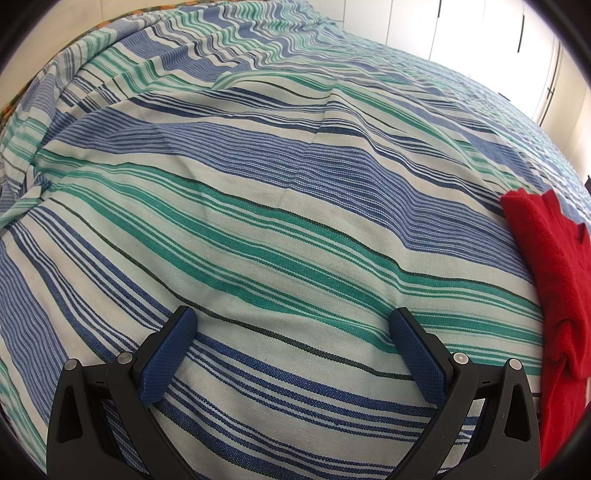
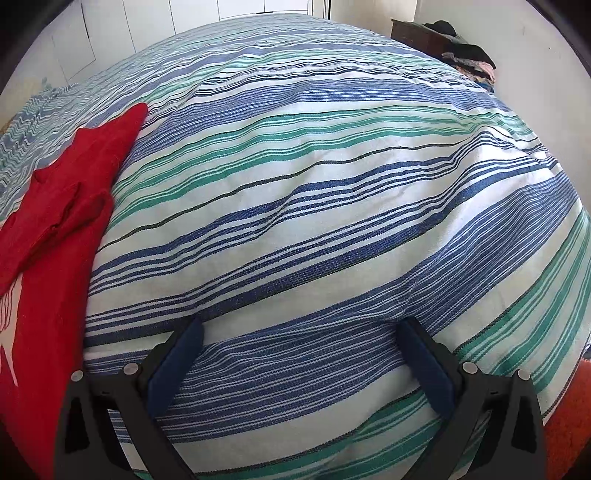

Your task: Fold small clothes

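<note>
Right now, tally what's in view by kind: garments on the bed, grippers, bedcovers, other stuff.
Red garment lying on the bed: 1
Striped bedcover: 1
Grippers: 2, left gripper and right gripper, both open, holding nothing
Clothes pile at the far corner: 1, items too small to count
Total: 5

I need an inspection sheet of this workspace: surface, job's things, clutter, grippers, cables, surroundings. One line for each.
Surface: bed with striped cover, wrinkled toward the far side.
Job's things: red garment lying between the two grippers, partly folded over itself; white marks near its lower edge.
Clutter: clothes pile at the far corner, by a dark wooden piece.
Grippers: left gripper open, holding nothing; right gripper open, holding nothing; both above bare cover.
Cables: nothing seen.
Surroundings: white cupboard doors behind the bed; orange rug at lower right.
</note>
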The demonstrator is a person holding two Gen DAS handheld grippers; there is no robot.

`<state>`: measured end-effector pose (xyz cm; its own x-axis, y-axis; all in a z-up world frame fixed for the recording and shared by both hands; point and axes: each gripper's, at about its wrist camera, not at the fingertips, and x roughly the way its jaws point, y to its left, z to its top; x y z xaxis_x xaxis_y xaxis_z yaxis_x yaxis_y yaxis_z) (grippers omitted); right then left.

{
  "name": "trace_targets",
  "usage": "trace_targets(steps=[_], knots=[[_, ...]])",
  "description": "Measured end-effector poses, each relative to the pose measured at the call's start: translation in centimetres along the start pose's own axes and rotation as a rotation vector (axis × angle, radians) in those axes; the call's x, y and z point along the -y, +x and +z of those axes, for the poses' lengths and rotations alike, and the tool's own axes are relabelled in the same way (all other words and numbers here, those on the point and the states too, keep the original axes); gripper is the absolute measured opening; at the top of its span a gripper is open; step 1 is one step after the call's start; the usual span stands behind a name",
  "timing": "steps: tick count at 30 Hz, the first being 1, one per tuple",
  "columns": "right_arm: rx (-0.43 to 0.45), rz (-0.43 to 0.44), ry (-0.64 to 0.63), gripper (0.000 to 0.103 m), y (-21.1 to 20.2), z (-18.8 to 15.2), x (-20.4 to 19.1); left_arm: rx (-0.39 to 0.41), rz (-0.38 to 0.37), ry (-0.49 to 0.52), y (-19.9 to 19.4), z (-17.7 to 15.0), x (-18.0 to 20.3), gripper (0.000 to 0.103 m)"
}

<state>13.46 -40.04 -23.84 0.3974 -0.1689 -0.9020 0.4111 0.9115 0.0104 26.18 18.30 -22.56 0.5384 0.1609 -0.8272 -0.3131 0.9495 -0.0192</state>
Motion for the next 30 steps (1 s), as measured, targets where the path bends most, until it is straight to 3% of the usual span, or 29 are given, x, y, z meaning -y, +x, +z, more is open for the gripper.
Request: trace_targets(steps=[15, 18, 21, 23, 27, 30], knots=[[0.112, 0.062, -0.029, 0.103, -0.4, -1.3, 0.0, -0.001, -0.004, -0.009, 0.1, 0.0, -0.1, 0.103], [0.124, 0.071, -0.035, 0.103, -0.5, -1.4, 0.2, -0.039, -0.012, -0.01, 0.1, 0.4, -0.1, 0.103], [0.109, 0.085, -0.042, 0.103, -0.6, -1.2, 0.3, -0.142, -0.071, -0.005, -0.8, 0.5, -0.5, 0.103], [0.102, 0.114, -0.053, 0.103, -0.8, -1.1, 0.7, -0.182, -0.081, 0.022, -2.5, -0.5, -0.6, 0.102], [0.119, 0.173, -0.073, 0.103, -1.1, -1.5, 1.4, -0.149, -0.043, 0.054, -7.3, -4.5, -0.3, 0.102], [0.109, 0.168, -0.11, 0.103, -1.1, -1.6, 1.1, -0.142, -0.134, 0.007, -10.5, -8.1, -0.1, 0.102]])
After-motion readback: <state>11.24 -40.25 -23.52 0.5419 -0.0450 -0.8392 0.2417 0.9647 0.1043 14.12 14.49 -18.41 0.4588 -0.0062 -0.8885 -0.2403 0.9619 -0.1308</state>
